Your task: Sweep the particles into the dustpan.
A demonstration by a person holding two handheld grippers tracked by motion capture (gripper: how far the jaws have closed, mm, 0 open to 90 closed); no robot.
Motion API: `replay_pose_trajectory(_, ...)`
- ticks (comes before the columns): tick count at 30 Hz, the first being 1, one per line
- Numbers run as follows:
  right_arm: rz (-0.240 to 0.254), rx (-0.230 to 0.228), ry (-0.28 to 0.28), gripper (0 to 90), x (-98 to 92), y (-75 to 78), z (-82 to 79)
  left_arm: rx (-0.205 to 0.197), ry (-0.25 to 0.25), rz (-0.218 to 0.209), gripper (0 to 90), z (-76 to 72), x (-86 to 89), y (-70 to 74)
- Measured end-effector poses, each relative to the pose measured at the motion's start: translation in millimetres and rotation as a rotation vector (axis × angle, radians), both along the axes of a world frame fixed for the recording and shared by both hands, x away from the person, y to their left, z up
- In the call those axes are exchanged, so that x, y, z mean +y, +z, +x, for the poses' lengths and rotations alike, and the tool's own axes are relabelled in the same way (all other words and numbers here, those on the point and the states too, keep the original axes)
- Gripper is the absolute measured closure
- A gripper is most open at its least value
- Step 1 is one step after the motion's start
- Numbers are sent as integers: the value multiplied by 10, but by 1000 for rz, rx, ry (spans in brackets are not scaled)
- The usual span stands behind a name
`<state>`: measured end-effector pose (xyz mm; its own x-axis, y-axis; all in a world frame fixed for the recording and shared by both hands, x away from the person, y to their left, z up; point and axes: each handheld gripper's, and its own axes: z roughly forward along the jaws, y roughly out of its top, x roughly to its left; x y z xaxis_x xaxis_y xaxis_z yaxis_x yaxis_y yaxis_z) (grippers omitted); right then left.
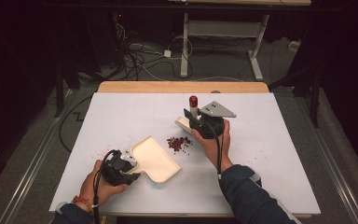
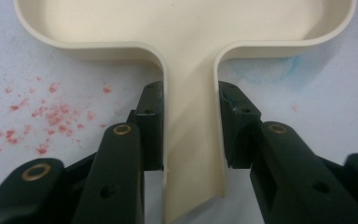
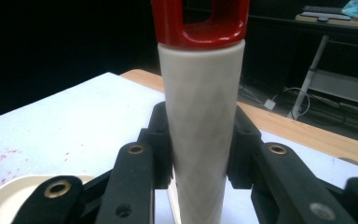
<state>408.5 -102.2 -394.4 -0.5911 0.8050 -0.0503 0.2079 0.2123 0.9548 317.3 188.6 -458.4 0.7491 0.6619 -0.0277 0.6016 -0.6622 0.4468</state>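
Clamping the cream plastic dustpan's [image 1: 154, 158] handle, left gripper [image 1: 121, 169] is keeping it bare; right gripper [image 1: 204, 124] is gripping the red-capped white brush handle [image 1: 194, 107], bristles hidden.

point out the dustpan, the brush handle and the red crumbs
dustpan [image 1: 156, 158], high view, bare floor of the pan
brush handle [image 3: 200, 126], right gripper view, white shaft between the jaws
red crumbs [image 1: 179, 143], high view, middle of the pile
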Motion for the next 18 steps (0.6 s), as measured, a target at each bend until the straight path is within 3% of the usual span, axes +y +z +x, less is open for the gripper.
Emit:
replay_pose_trajectory(7, 39, 8, 16, 678, 31, -26, -36, 0, 6, 6, 639, 16, -51, -19)
replay_pose_trajectory(12, 89, 4, -2, 679, 46, -45, -71, 2, 6, 9, 639, 41, -87, -20)
replay_pose_trajectory(14, 143, 8, -15, 681, 40, -58, -75, 3, 6, 17, 639, 51, -119, -23)
replay_pose_trajectory(18, 156, 28, -12, 677, 84, -70, -77, 6, 7, 16, 639, 67, -134, -26)
